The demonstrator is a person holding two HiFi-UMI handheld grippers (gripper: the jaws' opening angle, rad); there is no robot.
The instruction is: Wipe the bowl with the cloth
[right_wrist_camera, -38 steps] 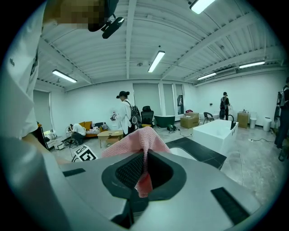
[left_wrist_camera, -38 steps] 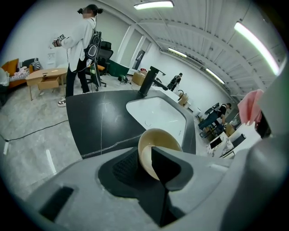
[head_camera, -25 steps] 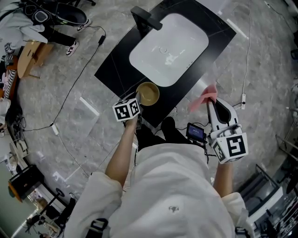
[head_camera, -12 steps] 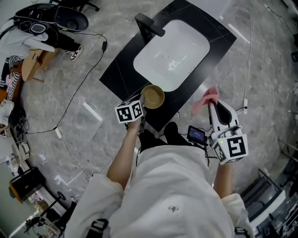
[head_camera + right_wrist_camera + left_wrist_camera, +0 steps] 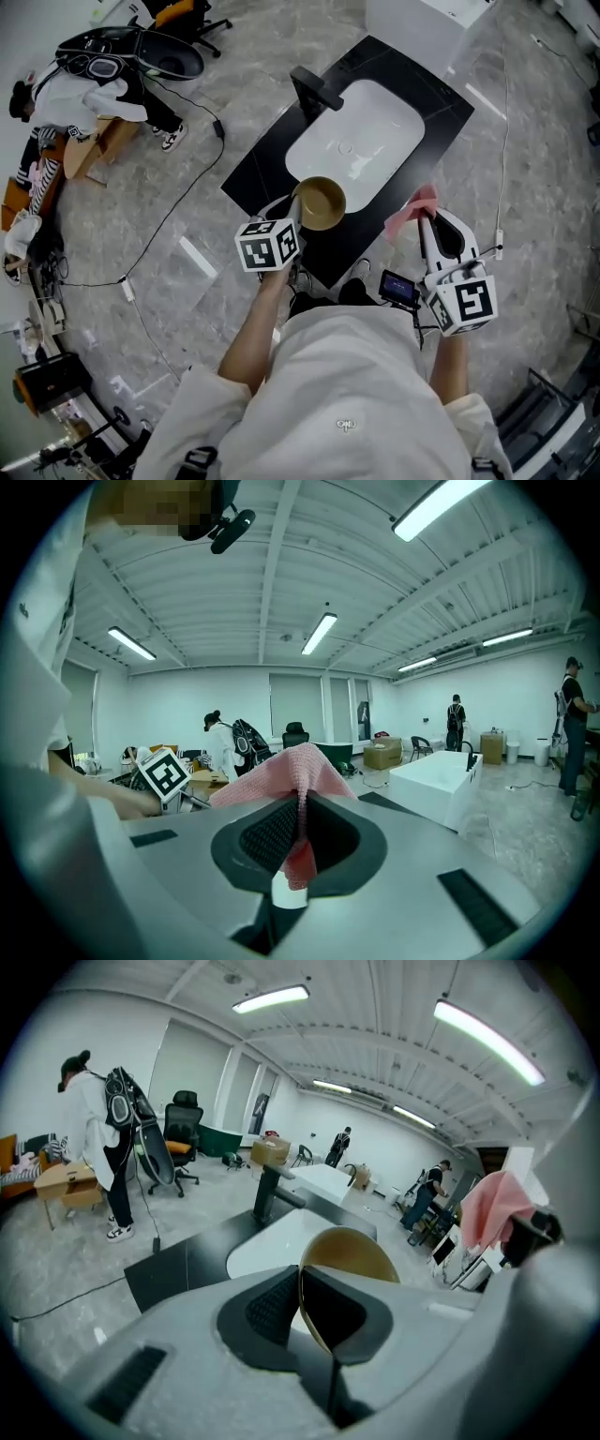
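Head view: one tan bowl [image 5: 322, 202], empty, is held over the near edge of the black counter [image 5: 253, 178], beside the single white basin [image 5: 361, 141]. One pink cloth [image 5: 411, 211] is just off the counter's near-right edge.

Left gripper view: the left gripper [image 5: 302, 1302] has its jaws almost together, clamped on the bowl's rim.

Right gripper view: the right gripper [image 5: 298, 841] has its jaws closed on the cloth, which bunches above them.

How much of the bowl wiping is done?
Grabbing is done: the left claw grips the bowl by its rim, held up near the sink, and the right claw pinches the cloth. They are apart, so the wiping itself is left.
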